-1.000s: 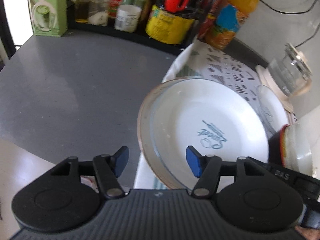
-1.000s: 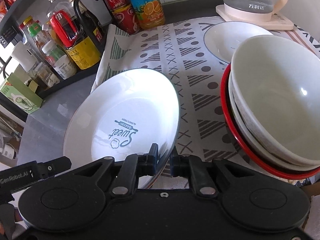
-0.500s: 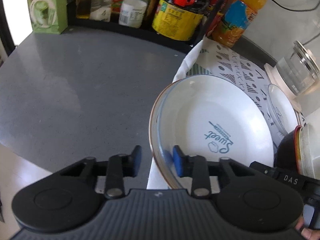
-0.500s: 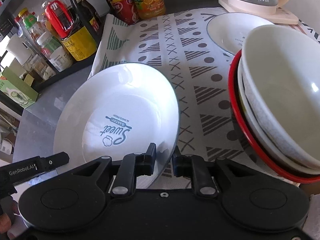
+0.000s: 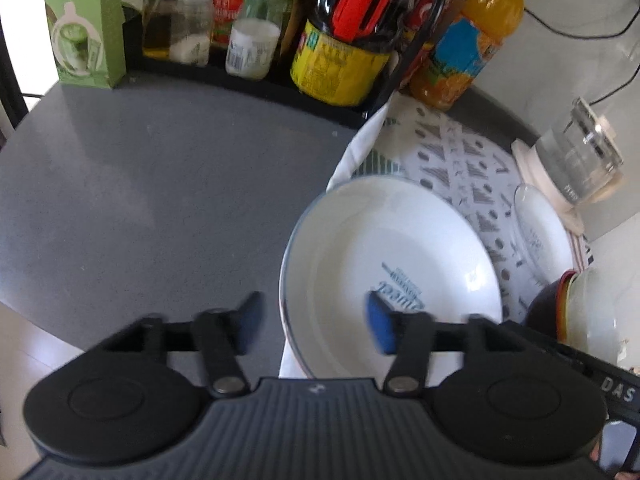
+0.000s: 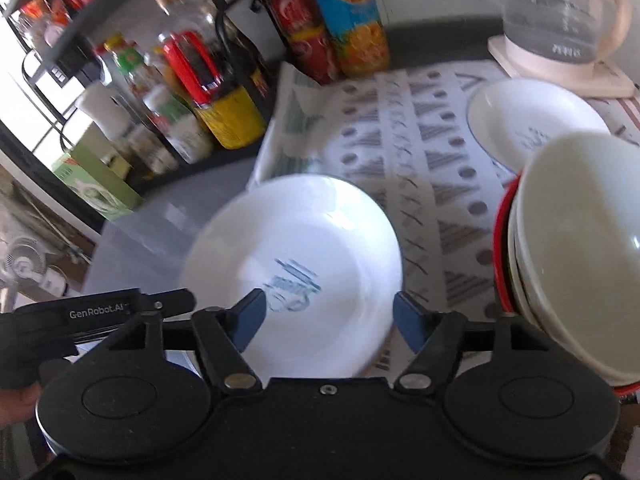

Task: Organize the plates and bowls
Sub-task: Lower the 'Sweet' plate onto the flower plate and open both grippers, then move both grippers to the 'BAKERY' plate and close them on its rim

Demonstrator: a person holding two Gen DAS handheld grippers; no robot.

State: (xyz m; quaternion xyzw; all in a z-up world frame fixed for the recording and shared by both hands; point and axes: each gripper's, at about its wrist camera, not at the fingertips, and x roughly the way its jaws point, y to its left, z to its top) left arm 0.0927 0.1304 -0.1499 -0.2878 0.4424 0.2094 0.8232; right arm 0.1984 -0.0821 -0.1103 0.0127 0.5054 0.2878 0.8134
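A white plate (image 5: pixel 392 264) with blue "Sweet" lettering lies on the patterned cloth (image 5: pixel 460 160) at its left edge. My left gripper (image 5: pixel 314 326) hovers over the plate's left rim, its jaws opening, the blue pads clear of the rim. In the right wrist view the same plate (image 6: pixel 296 248) sits below my right gripper (image 6: pixel 329 320), whose jaws are opening too, with the near rim between the pads and untouched. A stack of bowls (image 6: pixel 580 248) in a red bowl stands to the right. A smaller white plate (image 6: pixel 532 120) lies behind it.
A black rack of bottles and jars (image 5: pixel 280 32) lines the back of the grey counter (image 5: pixel 140 184), beside a green carton (image 5: pixel 84 24) and an orange juice bottle (image 6: pixel 352 16). A glass kettle (image 6: pixel 560 12) stands on its base at the back right.
Both grippers, shut on the plate's rim half a second ago, have opened and let go. The plate has settled flat on the cloth and both grippers have lifted slightly.
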